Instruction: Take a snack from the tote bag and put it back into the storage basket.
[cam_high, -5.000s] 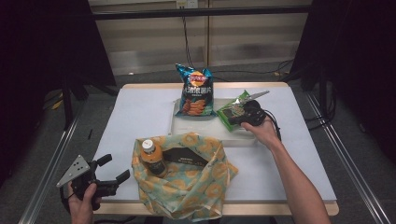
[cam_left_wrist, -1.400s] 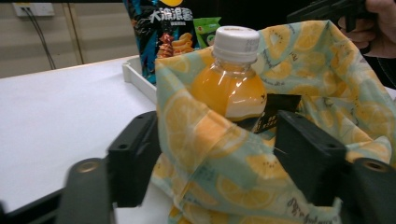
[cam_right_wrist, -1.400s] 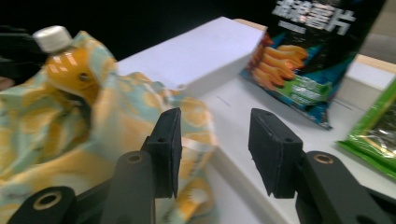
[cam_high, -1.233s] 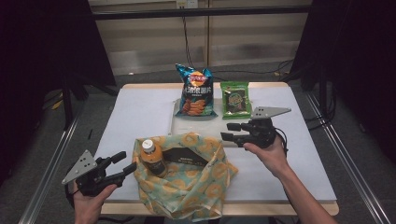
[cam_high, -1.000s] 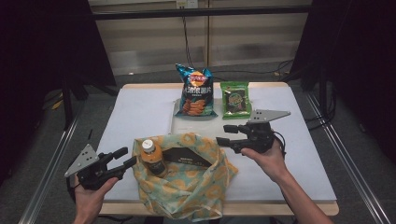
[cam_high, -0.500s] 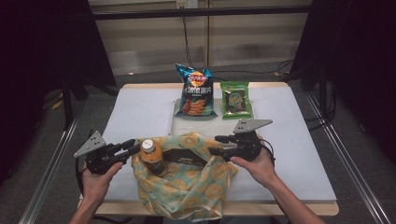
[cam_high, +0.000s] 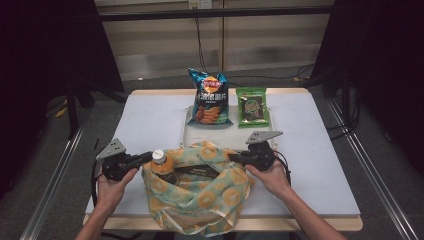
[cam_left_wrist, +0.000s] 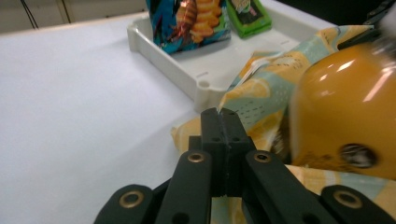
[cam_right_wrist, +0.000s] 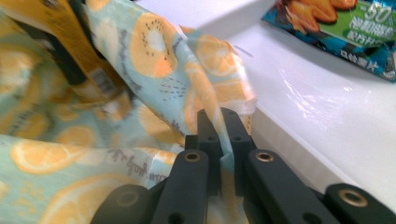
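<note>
From above, my left gripper (cam_high: 141, 159) and my right gripper (cam_high: 236, 159) sat at opposite ends of the orange-print fabric bag (cam_high: 200, 200), which lay just on my side of the white tray (cam_high: 186, 131). That high view showed the whole spread of the bag but not how my jaws met the cloth. My left gripper view settled it for that side: the left gripper (cam_left_wrist: 222, 113) had its jaws pressed together on a thin fold of the fabric bag (cam_left_wrist: 261, 93), having just been closing onto it, with the cloth rising out from between the tips. It also showed the orange bottle (cam_left_wrist: 348, 121) bulging close beside my jaws, nearer me than the white tray (cam_left_wrist: 187, 70). My right gripper view showed the right gripper (cam_right_wrist: 222, 114) likewise clamped on the bag's edge (cam_right_wrist: 205, 84), its jaws having just been closing, the cloth pinched between the pads right against the tray wall (cam_right_wrist: 299, 154). The bag's long axis ran parallel to the tray's near wall, from one gripper to the other, its mouth facing upward. The orange bottle (cam_high: 161, 165) stood upright in the bag's left end, cap up, near the tray's left corner. The blue chip bag (cam_high: 209, 97) and the green packet (cam_high: 252, 106) rested on the tray's far side.
</note>
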